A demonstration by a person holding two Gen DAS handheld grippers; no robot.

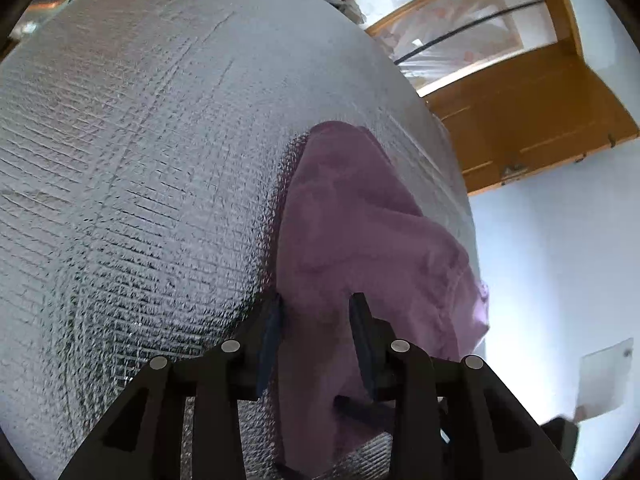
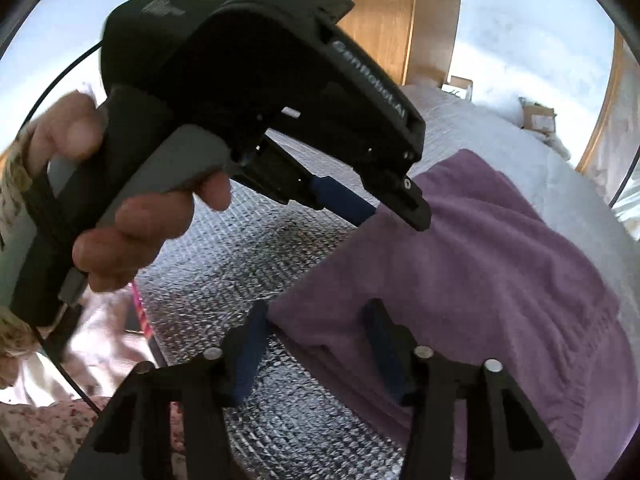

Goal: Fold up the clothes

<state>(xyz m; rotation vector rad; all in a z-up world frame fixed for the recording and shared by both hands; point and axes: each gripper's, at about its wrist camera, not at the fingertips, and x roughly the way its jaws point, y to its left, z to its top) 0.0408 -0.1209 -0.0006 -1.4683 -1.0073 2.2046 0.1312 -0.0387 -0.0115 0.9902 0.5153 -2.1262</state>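
Left gripper (image 1: 318,300): we see jaws apart, purple cloth (image 1: 360,232) between them.
Right gripper (image 2: 318,312): jaws apart at the cloth's corner (silver mat (image 2: 256,272) beneath).

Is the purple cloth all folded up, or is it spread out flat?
Partly folded. The purple cloth lies doubled on the silver mat, stacked layers showing at its near edge. Both tongs are open around that edge.

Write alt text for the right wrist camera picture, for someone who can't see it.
A purple garment lies on a silvery quilted mat, and two black hand-held claws meet at its near edge. The right claw stands open around the garment's corner at the bottom, while a person's hand holds the left claw from above, its tip at the garment's edge.
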